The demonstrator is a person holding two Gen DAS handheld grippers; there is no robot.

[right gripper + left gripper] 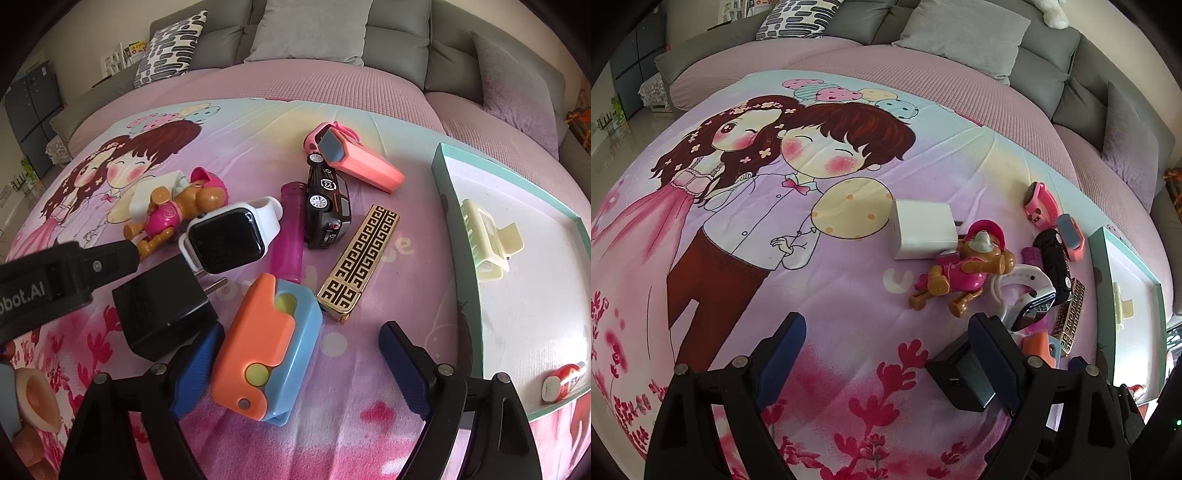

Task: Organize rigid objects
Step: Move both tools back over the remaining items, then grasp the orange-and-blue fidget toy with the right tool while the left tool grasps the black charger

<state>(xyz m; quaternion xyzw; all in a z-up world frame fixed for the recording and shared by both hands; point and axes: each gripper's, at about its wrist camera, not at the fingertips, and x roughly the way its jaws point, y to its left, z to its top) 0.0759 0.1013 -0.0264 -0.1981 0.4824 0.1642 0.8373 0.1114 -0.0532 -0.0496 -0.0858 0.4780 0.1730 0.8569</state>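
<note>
Orange-and-blue toy [264,350] at lower centre sits between your right tool [295,365], jaws wide, not gripping, ready to lift it toward the tray [448,206] at right. Your left tool [886,354] gapes empty beside the black charger [960,380].

free: bare blanket [849,295] left of the toy pile, wide room for a gripper | blocked: watch [229,236], black charger [162,306], orange-blue block [266,347], gold bar [358,262], toy car [327,206] packed close, narrow gaps | right: tray [454,236] wall
</note>
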